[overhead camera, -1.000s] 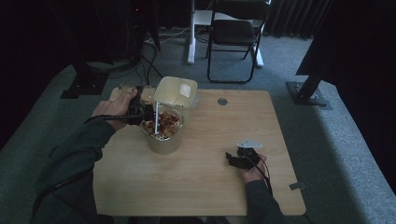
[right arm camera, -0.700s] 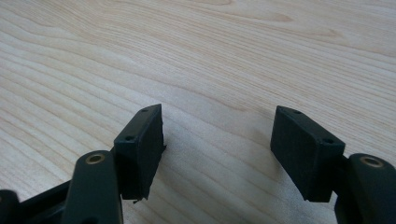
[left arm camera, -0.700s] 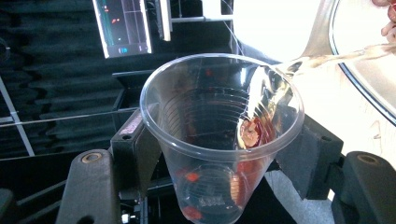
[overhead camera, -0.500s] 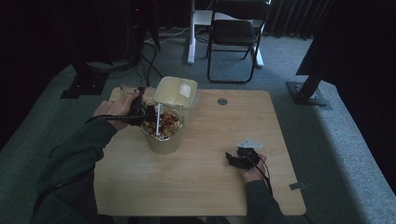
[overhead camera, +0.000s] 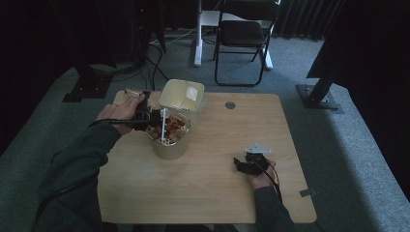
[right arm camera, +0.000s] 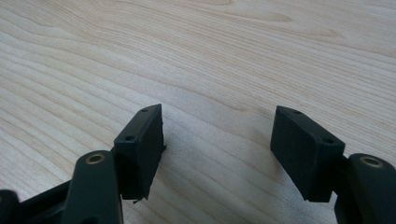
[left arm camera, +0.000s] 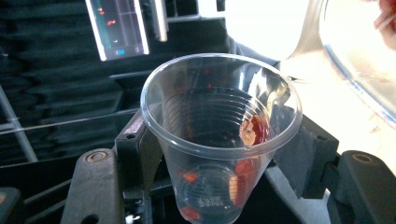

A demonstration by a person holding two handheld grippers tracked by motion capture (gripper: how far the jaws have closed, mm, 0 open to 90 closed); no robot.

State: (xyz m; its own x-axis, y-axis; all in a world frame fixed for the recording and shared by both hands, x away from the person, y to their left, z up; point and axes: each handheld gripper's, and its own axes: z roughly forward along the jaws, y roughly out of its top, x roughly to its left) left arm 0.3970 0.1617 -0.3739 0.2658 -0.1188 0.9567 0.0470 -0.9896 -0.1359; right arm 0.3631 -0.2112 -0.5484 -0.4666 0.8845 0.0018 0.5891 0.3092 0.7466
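Plastic cup (left arm camera: 219,140) clamped in left gripper (overhead camera: 153,117) over snack tub (overhead camera: 168,137), right gripper (right arm camera: 217,154) spread wide on table (overhead camera: 217,183).

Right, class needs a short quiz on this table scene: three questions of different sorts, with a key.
1. True or false: the left hand-held gripper holds a clear cup.
2. Multiple choice: the right hand-held gripper is A) shut on a lid, B) open over bare table, C) inside the container.
3. Fill in: the container of snacks has its lid ____.

Key: 1 true; 2 B; 3 open.
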